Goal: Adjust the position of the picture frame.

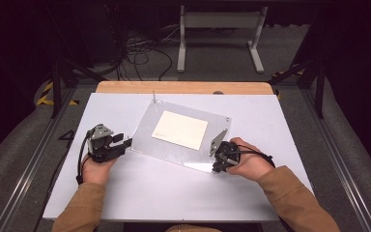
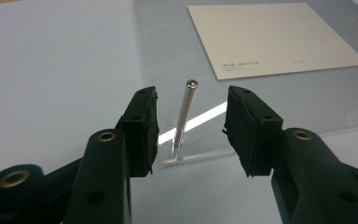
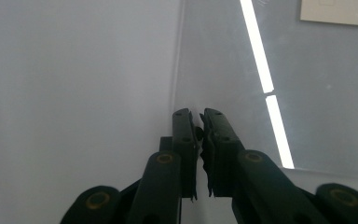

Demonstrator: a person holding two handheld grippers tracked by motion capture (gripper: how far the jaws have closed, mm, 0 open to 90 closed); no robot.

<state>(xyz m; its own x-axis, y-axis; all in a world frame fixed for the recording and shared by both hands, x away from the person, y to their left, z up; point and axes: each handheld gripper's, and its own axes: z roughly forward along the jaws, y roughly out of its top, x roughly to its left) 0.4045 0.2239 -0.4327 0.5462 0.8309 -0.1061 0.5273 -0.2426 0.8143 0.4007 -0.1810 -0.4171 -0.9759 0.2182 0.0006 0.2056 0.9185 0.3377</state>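
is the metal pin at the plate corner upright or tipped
Upright: the thin silver metal pin stands on the clear acrylic plate corner, between the open left tongs.

surface: white table (image 1: 140, 193) | on it: clear acrylic sheet (image 1: 147, 135)

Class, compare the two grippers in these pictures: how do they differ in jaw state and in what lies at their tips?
The left gripper has its jaws apart; the right gripper has them nearly closed. A metal pin stands untouched between the left gripper's jaws; nothing visible sits between the right gripper's. The left gripper is at the clear sheet's left corner, the right gripper at its right. Both are black and hand-held.
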